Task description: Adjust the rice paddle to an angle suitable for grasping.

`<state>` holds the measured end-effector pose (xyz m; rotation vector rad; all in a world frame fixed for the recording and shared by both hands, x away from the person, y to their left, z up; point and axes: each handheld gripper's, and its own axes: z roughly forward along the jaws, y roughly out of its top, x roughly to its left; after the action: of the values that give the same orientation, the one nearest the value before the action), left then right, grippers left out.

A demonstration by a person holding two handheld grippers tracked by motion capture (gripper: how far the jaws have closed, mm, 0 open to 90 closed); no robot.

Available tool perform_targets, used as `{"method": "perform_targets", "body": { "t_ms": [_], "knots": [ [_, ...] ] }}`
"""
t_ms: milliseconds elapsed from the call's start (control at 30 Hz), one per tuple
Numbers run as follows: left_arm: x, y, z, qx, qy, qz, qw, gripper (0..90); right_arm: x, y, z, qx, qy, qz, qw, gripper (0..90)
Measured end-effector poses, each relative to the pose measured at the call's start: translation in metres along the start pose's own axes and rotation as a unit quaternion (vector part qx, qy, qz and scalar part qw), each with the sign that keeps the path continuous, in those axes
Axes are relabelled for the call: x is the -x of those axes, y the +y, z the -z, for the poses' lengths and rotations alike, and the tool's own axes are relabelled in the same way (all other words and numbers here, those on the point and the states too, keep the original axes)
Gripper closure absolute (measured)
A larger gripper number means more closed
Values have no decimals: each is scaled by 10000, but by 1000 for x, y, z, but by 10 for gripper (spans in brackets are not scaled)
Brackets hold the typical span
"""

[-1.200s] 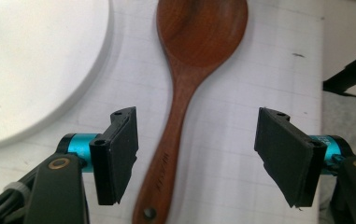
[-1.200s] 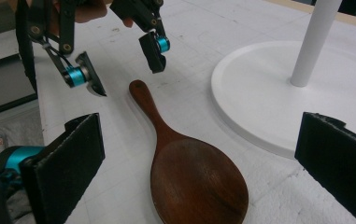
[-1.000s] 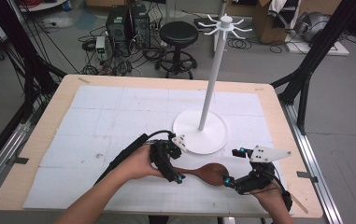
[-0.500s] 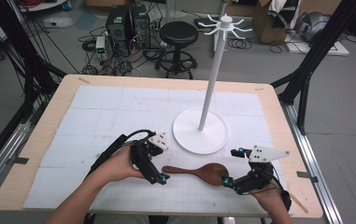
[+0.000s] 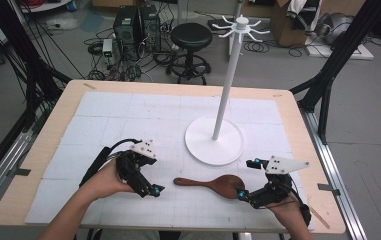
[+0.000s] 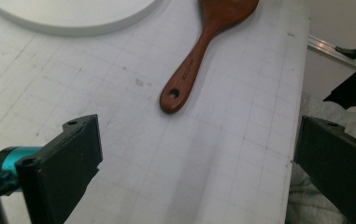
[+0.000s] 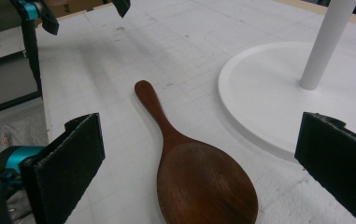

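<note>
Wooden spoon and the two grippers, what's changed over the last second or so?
The left gripper has let go of the handle of the wooden spoon and drawn back to the left in the high view; its jaws have just been opening, with nothing between them. The spoon lies where it was, beside the white stand. The right gripper stayed at the spoon's bowl, jaws open.
</note>
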<state>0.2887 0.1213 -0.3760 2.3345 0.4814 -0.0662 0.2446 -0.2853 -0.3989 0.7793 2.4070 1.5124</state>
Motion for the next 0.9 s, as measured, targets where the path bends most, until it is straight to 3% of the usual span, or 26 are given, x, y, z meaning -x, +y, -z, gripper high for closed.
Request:
{"method": "perform_targets", "body": {
  "t_ms": [100, 900],
  "knots": [
    [-3, -8, 6, 88, 7, 106, 9999, 17, 0, 0, 0, -5, 1, -9, 10000, 3],
    [-12, -47, 43, 491, 212, 216, 9983, 17, -4, 6, -5, 53, 61, -13, 10000, 3]
  ]
}}
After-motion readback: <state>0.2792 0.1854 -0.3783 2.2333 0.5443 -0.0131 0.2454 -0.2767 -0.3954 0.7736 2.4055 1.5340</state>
